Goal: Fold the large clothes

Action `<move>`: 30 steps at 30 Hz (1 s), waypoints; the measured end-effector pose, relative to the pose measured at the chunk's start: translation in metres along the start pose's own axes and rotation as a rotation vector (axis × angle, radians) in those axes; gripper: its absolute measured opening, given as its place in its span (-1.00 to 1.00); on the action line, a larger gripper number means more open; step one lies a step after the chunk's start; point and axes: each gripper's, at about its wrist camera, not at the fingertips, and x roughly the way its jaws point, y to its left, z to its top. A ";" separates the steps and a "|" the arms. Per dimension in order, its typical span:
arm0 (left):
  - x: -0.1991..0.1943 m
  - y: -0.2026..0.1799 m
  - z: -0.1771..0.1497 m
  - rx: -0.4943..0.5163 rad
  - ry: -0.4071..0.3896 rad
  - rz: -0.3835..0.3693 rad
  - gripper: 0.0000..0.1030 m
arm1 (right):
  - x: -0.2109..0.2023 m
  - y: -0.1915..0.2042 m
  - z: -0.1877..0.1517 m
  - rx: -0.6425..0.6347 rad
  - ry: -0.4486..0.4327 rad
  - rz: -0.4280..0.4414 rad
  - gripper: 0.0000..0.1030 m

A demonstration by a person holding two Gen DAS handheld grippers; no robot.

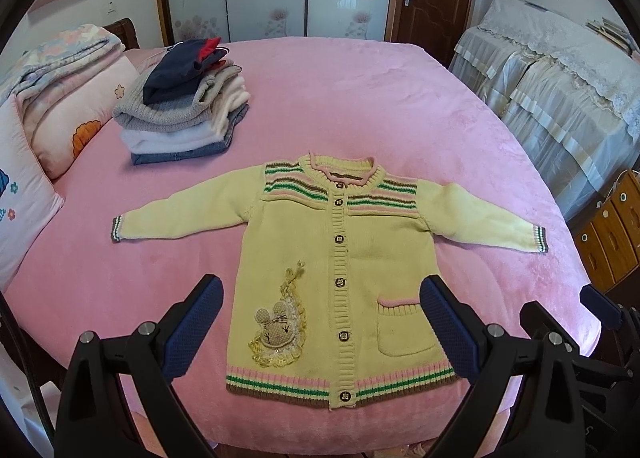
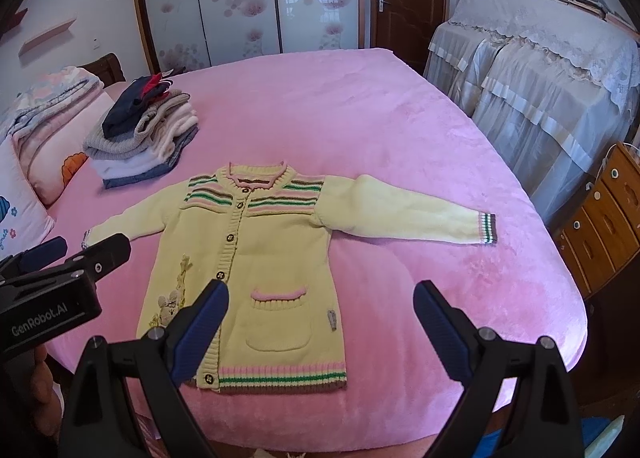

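Observation:
A yellow knitted cardigan [image 1: 340, 258] with striped yoke, buttons, a bunny patch and a pocket lies flat, face up, on the pink bed [image 1: 360, 97], both sleeves spread out. It also shows in the right wrist view [image 2: 272, 258]. My left gripper [image 1: 320, 306] is open and empty, held above the cardigan's lower part. My right gripper [image 2: 320, 310] is open and empty, above the hem's right side. The left gripper also shows at the left edge of the right wrist view [image 2: 80, 254].
A stack of folded clothes [image 1: 184, 105] sits at the bed's far left, beside pillows and a folded quilt [image 1: 60, 97]. A lace-covered piece of furniture [image 1: 560, 89] and wooden drawers [image 1: 612, 234] stand to the right. A door and wardrobe are behind.

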 end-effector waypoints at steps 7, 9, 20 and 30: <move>0.001 -0.001 -0.002 0.004 0.001 -0.020 0.91 | -0.001 -0.002 -0.001 0.010 -0.009 0.003 0.83; 0.002 -0.001 -0.002 0.004 0.002 -0.019 0.91 | -0.002 -0.002 -0.002 0.009 -0.014 0.010 0.83; 0.006 -0.002 -0.003 -0.005 0.024 -0.026 0.91 | -0.003 -0.003 -0.004 0.013 -0.013 0.026 0.83; 0.009 -0.005 -0.007 -0.007 0.045 -0.038 0.91 | 0.000 -0.005 -0.008 0.020 0.002 0.042 0.83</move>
